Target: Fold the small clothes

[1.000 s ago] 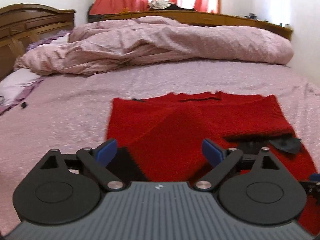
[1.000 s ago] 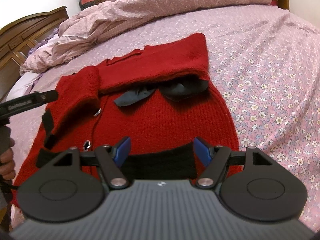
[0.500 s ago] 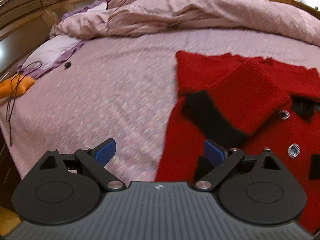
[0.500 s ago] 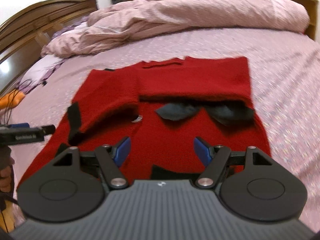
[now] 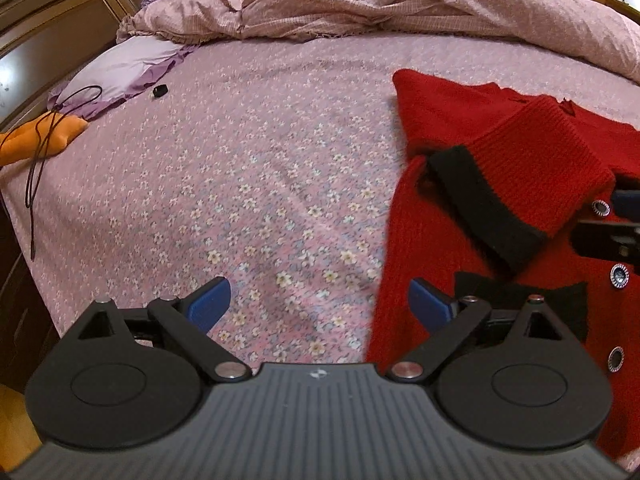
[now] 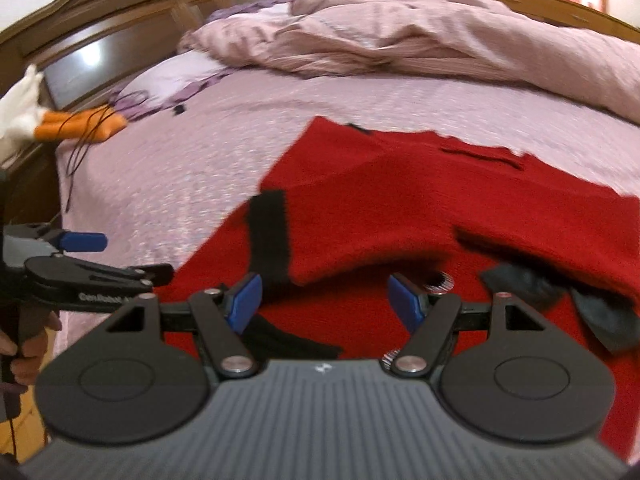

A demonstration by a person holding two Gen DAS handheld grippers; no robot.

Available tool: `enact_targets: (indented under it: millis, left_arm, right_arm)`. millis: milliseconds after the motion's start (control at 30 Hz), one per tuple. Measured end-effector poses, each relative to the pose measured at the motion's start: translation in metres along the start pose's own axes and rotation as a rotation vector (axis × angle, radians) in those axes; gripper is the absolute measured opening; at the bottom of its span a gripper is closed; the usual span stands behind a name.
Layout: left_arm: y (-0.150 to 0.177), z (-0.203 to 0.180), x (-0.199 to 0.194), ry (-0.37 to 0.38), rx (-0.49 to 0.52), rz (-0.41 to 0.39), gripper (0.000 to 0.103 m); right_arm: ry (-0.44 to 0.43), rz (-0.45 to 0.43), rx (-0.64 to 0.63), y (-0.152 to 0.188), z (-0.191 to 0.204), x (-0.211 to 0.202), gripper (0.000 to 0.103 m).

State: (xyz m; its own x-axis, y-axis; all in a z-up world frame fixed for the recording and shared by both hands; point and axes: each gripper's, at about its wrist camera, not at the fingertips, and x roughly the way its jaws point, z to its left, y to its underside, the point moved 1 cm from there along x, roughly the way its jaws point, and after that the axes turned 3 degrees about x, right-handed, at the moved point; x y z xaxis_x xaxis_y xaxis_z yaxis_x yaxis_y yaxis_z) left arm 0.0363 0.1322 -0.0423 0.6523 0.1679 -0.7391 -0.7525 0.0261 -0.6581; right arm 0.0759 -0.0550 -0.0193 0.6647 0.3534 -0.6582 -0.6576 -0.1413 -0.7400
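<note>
**Red cardigan lies on the bed, both claws apart and empty**

The red cardigan (image 6: 420, 208) is spread on the flowered pink bedsheet (image 5: 260, 160), lying toward the near side of the bed. One sleeve is folded in across the front, so its black cuff (image 5: 480, 204) rests on top of the red knit; in the right wrist view the same cuff (image 6: 268, 236) shows as a dark band on the folded sleeve. Silver buttons (image 5: 619, 275) run down the front, and a dark bow (image 6: 560, 292) sits partly under the other folded sleeve.

The left claw (image 5: 320, 304) has its blue pads apart with nothing between them. It hangs over the bare sheet at the cardigan's edge: the right-hand pad (image 5: 430, 304) is over the red knit, the other over the sheet. In the right wrist view this claw (image 6: 120, 258) appears at the left, off the garment's side, with a hand (image 6: 24, 344) on its grip.

The right claw (image 6: 324, 304) is also apart and holds nothing. It hangs above the cardigan's front, near the end of the folded sleeve; whether the pads touch the cloth I cannot tell.

A rumpled pink duvet (image 5: 400, 4) is heaped at the far side of the bed. An orange object (image 5: 36, 140) with a dark cord lies near the bed's left edge.
</note>
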Motion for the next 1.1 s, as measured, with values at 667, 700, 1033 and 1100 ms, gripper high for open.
enact_targets:
  millis: [667,700,1033,1100]
  left_arm:
    - [0.007,0.018,0.011,0.029,-0.066,0.035,0.099]
    - [0.007,0.018,0.011,0.029,-0.065,0.034,0.099]
    - [0.004,0.011,0.006,0.035,-0.05,0.023,0.099]
    - [0.002,0.008,0.004,0.038,-0.04,0.016,0.099]
  right_arm:
    - [-0.081,0.064,-0.043,0.007,0.018,0.071,0.072]
    - [-0.072,0.063,-0.064,0.008,0.02,0.072,0.072]
    - [0.054,0.024,-0.114,0.009,0.018,0.065,0.021]
    - [0.038,0.02,-0.063,0.006,0.01,0.062,0.02]
